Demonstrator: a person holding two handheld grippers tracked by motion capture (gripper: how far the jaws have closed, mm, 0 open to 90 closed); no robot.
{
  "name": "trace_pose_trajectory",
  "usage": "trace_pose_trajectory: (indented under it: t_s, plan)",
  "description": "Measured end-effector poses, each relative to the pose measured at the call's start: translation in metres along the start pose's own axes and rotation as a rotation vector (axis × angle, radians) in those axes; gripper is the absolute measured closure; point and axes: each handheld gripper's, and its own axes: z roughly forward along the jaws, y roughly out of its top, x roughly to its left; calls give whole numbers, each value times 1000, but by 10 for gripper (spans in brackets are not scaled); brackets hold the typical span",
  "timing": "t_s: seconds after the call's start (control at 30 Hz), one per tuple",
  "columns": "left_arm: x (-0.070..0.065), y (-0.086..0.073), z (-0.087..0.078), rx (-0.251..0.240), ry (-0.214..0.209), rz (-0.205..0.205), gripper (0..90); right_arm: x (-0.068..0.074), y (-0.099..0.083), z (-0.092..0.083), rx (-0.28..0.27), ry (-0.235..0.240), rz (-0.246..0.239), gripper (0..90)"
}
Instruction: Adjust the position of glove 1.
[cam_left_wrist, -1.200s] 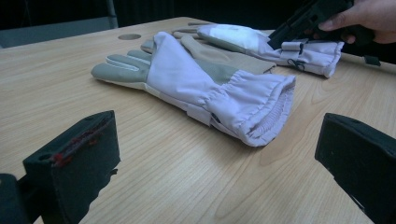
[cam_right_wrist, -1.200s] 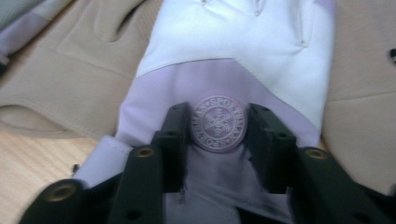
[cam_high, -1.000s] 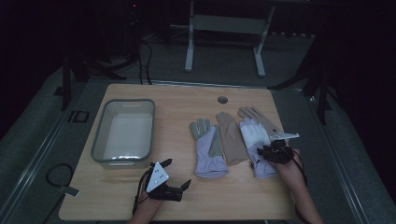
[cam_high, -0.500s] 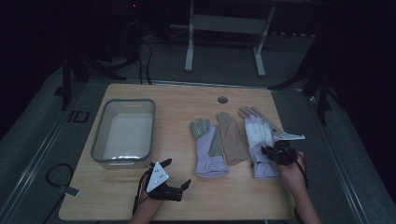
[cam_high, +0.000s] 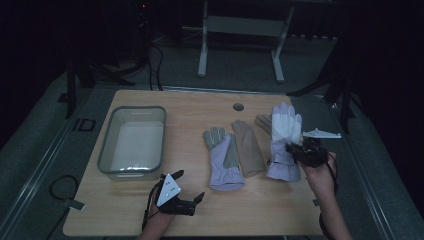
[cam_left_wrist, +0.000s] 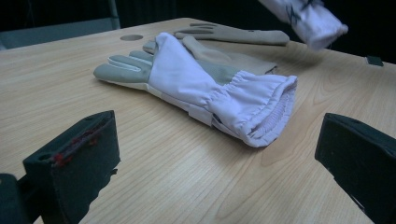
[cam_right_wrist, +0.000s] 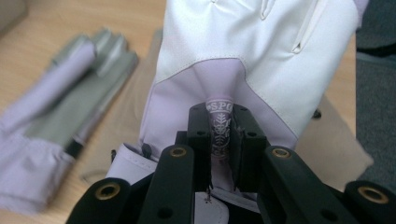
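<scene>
The right tongs are clamped on a pinch of fabric near the cuff of the white and lilac glove, which is held up at the right of the table; the left tongs are rested wide open and empty at the near edge. The glove is judged light, soft and floppy, so a hold on the gathered cuff is thought safest. The wooden table is seen as smooth and flat, a second glove, a tan glove and a clear bin are laid on it, and the room is kept dark.

On the wooden table we see the clear plastic tub at nine o'clock, the lavender-and-grey glove at centre, the tan glove just right, and the white-and-lavender glove at three o'clock.
</scene>
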Motion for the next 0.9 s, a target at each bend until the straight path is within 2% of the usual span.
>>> trace_pose_trajectory:
  t_s: [0.03,0.2,0.47,0.5,0.57,0.6,0.63,0.7,0.87,0.9]
  plan:
    - [0,0,0,0,-1,0,0,5,9,-5,-17,7,2,801]
    - [0,0,0,0,0,-1,0,15,21,-8,-29,23,-5,801]
    - [1,0,0,0,1,-5,0,49,39,-8,-49,73,2,801]
    - [1,0,0,-1,0,-7,0,59,41,-7,-55,87,12,801]
    - [1,0,0,0,0,-5,0,59,41,-7,-55,87,12,801]
    - [1,0,0,-1,0,-3,0,65,41,-7,-55,95,10,800]
    - [1,0,0,-1,1,-2,0,80,42,-4,-57,121,17,801]
    - [1,0,0,-1,1,-3,0,92,41,0,-49,143,19,800]
    - [1,0,0,-2,1,-1,0,121,38,13,-27,164,4,800]
    - [1,0,0,-1,1,-2,0,125,37,15,-21,171,13,800]
